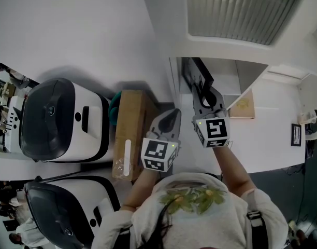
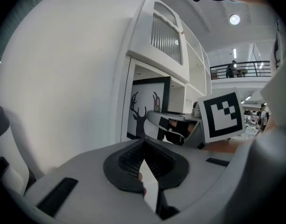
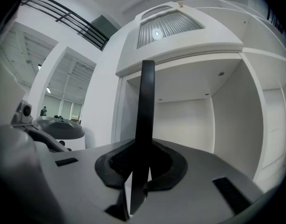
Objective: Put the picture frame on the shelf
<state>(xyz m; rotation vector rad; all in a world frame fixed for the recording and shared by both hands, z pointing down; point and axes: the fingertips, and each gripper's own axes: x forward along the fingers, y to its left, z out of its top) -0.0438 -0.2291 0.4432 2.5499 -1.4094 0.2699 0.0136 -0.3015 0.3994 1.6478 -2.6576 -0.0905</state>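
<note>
1. Right gripper (image 1: pixel 207 98) pinches the black picture frame (image 1: pixel 192 72) upright at the shelf (image 1: pixel 228 75) opening; left gripper (image 1: pixel 170 117) sits just beside it.
2. Left gripper view: jaws together, nothing between; deer-print picture frame (image 2: pixel 147 107) ahead.
3. Right gripper view: jaws clamped on the picture frame (image 3: pixel 146 106) edge, shelf (image 3: pixel 189 120) behind.

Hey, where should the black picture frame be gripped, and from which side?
Grip the picture frame by its thin border, coming in edge-on from the room side, opposite the shelf. It is flat and stands upright, so the jaws can pinch its front and back faces there. The right gripper is shut on it that way.
</note>
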